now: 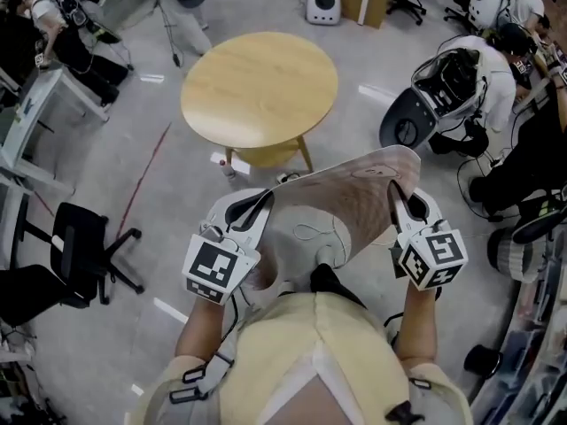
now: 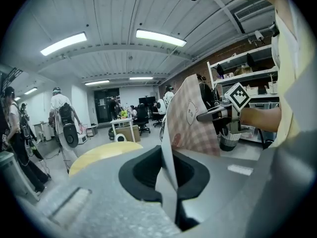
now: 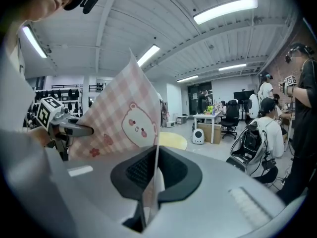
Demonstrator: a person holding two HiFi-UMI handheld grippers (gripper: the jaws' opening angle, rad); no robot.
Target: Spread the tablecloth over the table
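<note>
My left gripper [image 1: 259,209] sits lower left of centre in the head view. My right gripper [image 1: 396,202] is at lower right, roughly level with it and well apart from it. Both point up the frame with their marker cubes facing the camera. My left forearm [image 1: 205,328] and right forearm [image 1: 416,321] reach forward from the bottom edge, close by my body. In the left gripper view my jaws are pressed together on a thin edge of the tablecloth [image 2: 168,167]. In the right gripper view the other pair likewise pinches the cloth's edge.
</note>
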